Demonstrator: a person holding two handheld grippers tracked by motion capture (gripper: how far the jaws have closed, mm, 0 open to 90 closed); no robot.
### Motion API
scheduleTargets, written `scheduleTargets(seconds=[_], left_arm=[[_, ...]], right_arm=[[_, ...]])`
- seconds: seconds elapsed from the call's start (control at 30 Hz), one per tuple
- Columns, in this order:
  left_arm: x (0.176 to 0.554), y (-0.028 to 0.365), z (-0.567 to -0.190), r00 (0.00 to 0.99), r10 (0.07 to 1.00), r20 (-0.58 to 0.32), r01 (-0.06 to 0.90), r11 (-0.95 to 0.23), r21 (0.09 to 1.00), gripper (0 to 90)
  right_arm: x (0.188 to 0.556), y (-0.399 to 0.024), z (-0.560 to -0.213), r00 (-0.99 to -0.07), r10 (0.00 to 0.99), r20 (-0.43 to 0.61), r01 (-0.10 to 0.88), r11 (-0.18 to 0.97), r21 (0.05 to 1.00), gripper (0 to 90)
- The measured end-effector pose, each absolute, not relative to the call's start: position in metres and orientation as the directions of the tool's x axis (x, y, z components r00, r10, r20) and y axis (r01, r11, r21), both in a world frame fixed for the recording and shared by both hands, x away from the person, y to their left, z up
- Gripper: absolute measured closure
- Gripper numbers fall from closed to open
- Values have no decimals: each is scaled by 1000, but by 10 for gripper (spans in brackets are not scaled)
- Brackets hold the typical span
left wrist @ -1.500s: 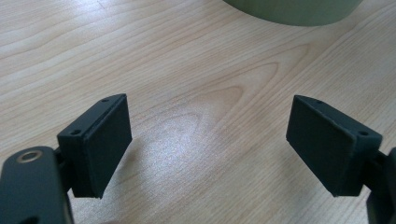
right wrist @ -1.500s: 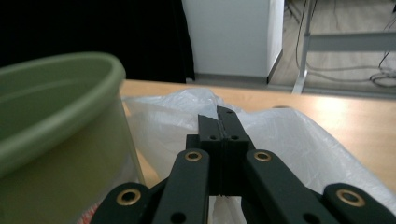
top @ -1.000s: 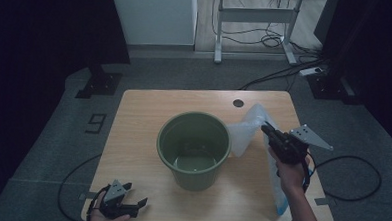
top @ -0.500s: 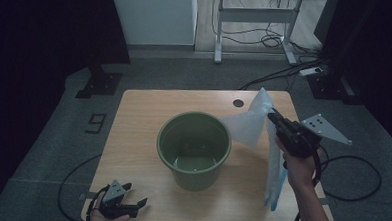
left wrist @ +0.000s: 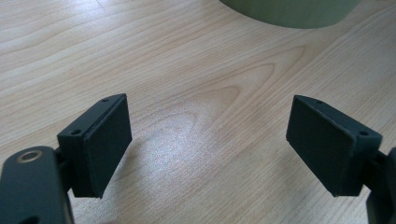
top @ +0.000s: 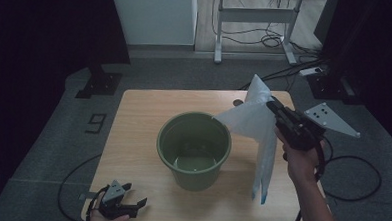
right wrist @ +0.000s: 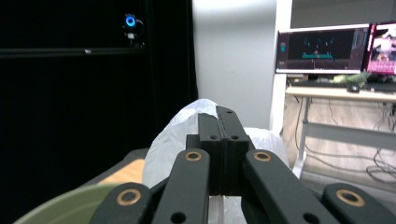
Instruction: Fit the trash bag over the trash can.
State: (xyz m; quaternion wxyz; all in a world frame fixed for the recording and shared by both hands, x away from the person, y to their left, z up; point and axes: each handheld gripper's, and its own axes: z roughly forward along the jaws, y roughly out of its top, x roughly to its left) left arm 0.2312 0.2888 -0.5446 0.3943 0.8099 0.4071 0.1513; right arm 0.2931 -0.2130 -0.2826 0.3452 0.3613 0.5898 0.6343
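Item: plastic bag (top: 253,118), translucent white, hanging just right of the green bucket (top: 194,149) above the surface (top: 133,118). Right hand-held gripper (top: 273,107) is pinching its upper edge, jaws pressed together. Left hand-held gripper (top: 130,205) is resting spread, holding nothing. Handling, judged: light, limp, slippery; take hold at the rim.
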Motion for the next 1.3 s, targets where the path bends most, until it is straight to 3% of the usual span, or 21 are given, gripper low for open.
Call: scheduleTargets(seconds=[0.37, 0.83, 1.17, 1.3], left_arm=[[231, 290, -545, 621, 779, -81, 543, -354, 762, 140], [232, 292, -545, 619, 780, -86, 544, -347, 764, 140], [232, 292, -545, 620, 780, -89, 547, -348, 761, 140], [232, 292, -545, 621, 779, -86, 546, -351, 761, 140]], right_arm=[[278, -192, -250, -542, 840, 4, -85, -60, 995, 889], [278, -166, -226, -577, 817, -17, -111, -58, 992, 889], [272, -157, -219, -588, 808, -35, -132, -54, 990, 888], [273, -153, -233, -594, 804, -41, -113, -33, 993, 889]])
